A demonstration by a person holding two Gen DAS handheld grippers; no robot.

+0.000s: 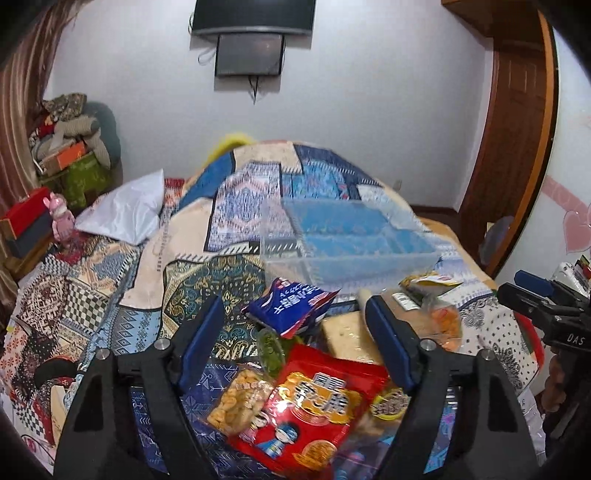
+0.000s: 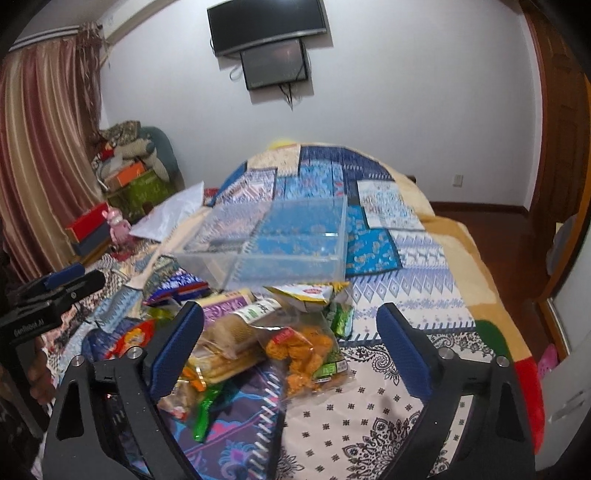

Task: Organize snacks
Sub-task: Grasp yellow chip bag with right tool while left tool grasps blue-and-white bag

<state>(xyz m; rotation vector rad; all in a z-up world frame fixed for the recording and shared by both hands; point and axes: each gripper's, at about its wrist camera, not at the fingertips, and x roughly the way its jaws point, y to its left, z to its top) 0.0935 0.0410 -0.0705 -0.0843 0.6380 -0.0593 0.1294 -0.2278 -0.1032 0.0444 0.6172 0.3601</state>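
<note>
A heap of snack packets (image 1: 314, 373) lies on the patchwork bed cover (image 2: 388, 258), just before a clear plastic box (image 2: 280, 243). The left gripper (image 1: 295, 332) and right gripper (image 2: 291, 339) hang spread above them, seemingly pinching nothing.

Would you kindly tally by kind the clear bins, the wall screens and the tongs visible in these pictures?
Clear bin: 1
Wall screens: 2, the larger screen and the smaller screen below it
Tongs: 2, the left tongs and the right tongs, both open
Total: 5
</note>
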